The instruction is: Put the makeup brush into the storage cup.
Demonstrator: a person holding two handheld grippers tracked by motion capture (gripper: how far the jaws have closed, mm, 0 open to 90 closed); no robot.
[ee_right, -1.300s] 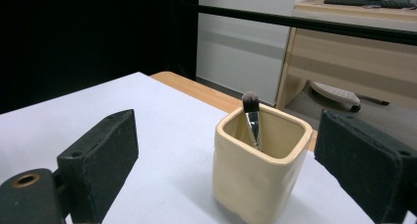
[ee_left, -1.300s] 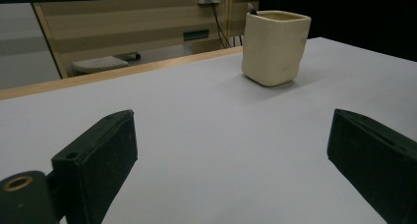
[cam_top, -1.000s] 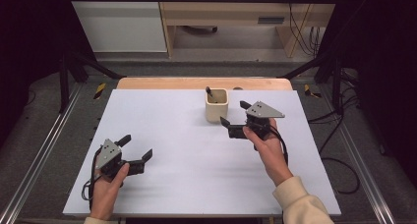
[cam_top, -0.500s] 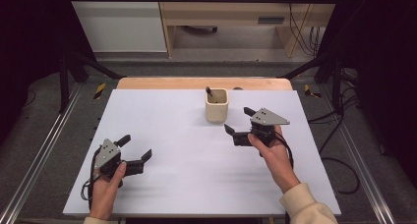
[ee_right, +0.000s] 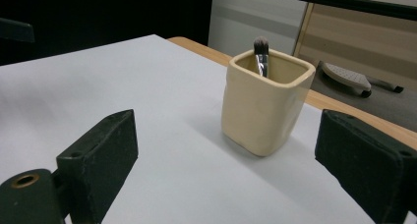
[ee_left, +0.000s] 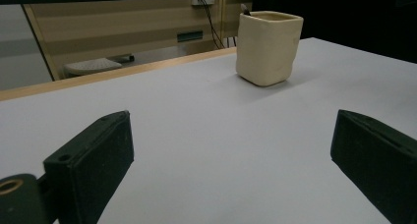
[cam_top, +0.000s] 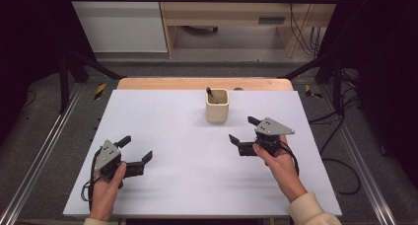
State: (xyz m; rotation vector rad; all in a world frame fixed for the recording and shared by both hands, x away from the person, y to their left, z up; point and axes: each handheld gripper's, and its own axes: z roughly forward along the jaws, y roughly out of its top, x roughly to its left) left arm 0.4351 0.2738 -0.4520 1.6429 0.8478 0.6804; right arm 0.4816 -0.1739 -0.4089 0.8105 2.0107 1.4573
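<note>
White table [cam_top: 187, 185], cup [cam_top: 217, 105] holding brush [cam_top: 209, 93]; right gripper [cam_top: 241, 131] and left gripper [cam_top: 136, 149] wide open, empty; risk: a careless approach tips the cup.

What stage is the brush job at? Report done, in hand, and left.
Done: the brush stands in the cream cup. In hand: nothing; the right gripper and the left gripper are open and apart from the cup. Left: apparently nothing on the table.
</note>
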